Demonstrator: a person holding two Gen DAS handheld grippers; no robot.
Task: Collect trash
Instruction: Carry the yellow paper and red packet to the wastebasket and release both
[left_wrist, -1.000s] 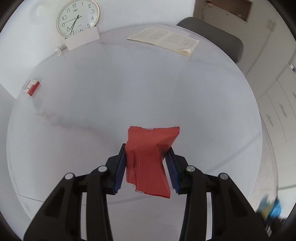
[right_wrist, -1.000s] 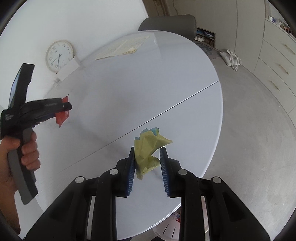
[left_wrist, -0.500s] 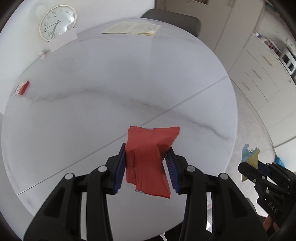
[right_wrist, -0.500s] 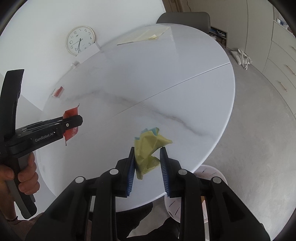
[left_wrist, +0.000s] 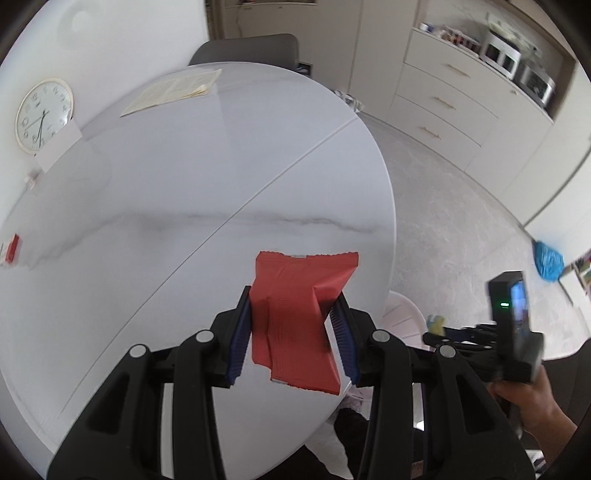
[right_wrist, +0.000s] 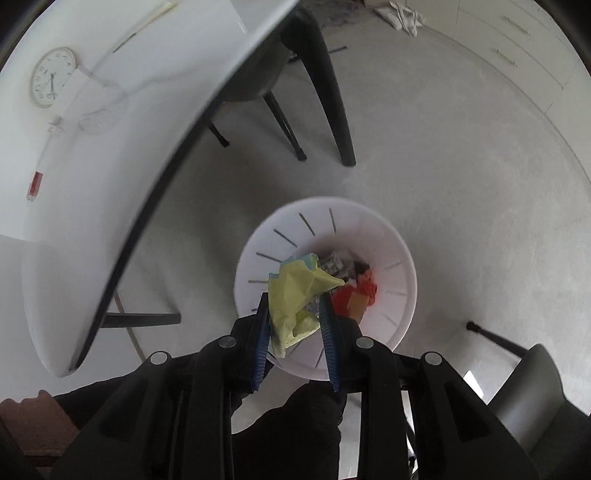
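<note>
The right gripper (right_wrist: 293, 325) clamps crumpled yellow paper (right_wrist: 295, 295) above the white slotted plastic bin (right_wrist: 391, 240), while the left gripper (left_wrist: 293, 332) grips a red foil wrapper (left_wrist: 295, 310) over the round white table (left_wrist: 147, 206).

Clock (left_wrist: 43, 115): digits too small to read. Small red item (left_wrist: 11, 251): cut by frame edge, unidentifiable. Bin (right_wrist: 391, 240): near rim hidden behind gripper; contents blurred. Paper (left_wrist: 173, 92): print illegible.

1. A round white marble-look desk (left_wrist: 155, 206) carries an open paper booklet (left_wrist: 173, 90) at its far edge.
2. A round white wall clock (left_wrist: 42, 114) leans near the desk's left edge.
3. A grey chair (left_wrist: 247, 48) stands behind the desk.
4. Beige drawer cabinets (left_wrist: 439, 107) line the wall.
</note>
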